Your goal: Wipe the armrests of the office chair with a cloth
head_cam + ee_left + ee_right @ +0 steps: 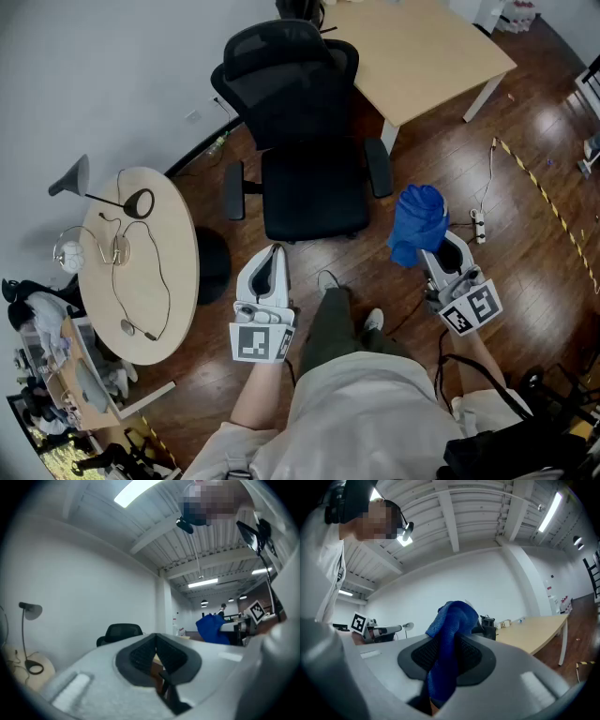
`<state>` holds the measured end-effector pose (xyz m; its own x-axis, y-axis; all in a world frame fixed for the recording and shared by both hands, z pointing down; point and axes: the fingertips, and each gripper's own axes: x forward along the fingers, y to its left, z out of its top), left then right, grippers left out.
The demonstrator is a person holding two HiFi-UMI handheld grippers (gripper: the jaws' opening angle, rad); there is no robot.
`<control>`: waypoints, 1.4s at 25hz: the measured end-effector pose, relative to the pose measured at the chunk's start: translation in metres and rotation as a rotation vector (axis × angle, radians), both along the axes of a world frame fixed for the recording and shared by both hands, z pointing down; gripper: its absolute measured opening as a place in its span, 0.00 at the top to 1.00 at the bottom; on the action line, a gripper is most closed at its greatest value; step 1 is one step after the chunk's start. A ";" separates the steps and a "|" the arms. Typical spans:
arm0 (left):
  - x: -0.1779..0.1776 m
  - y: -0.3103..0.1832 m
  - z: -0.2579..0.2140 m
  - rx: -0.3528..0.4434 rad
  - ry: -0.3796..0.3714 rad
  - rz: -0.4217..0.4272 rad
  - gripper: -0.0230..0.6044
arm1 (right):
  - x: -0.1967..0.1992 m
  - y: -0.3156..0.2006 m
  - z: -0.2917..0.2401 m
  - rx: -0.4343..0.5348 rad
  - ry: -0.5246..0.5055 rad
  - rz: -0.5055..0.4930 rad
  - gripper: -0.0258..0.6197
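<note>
As far as could be judged, wiping had not begun: the chair (pixel 300 122) stood at the person's 12 o'clock, and neither gripper was on its armrests (pixel 233 190). The right gripper (pixel 436 246) had its jaws clamped on the blue cloth (pixel 417 220), which was bunched above them near the armrest at the seat's 3 o'clock. The left gripper (pixel 275 249) was at the seat's 6 o'clock, its jaws closed together and empty.

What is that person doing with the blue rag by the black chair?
A person stands facing a black mesh office chair with a hand-held gripper in each hand. The right hand-held gripper is clamped on a crumpled blue cloth, close to one black armrest but apart from it. The left hand-held gripper is shut and empty. Wiping hasn't started.
</note>
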<state>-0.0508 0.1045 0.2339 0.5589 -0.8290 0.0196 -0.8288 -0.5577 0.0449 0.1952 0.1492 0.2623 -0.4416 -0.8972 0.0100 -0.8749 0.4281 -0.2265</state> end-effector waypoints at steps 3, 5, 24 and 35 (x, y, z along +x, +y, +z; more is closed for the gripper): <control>0.007 -0.063 0.040 0.017 0.002 0.000 0.97 | 0.006 -0.064 0.050 -0.039 0.040 0.031 0.82; 0.013 -0.099 0.059 0.024 0.000 0.028 0.97 | 0.008 -0.107 0.085 -0.084 0.057 0.048 0.82; 0.074 -0.185 0.291 -0.225 -0.051 -0.002 0.97 | 0.070 -0.299 0.380 -0.579 0.595 -0.020 0.83; 0.096 -0.183 0.295 -0.228 -0.044 -0.015 0.97 | 0.076 -0.169 0.336 -0.407 0.373 0.016 0.83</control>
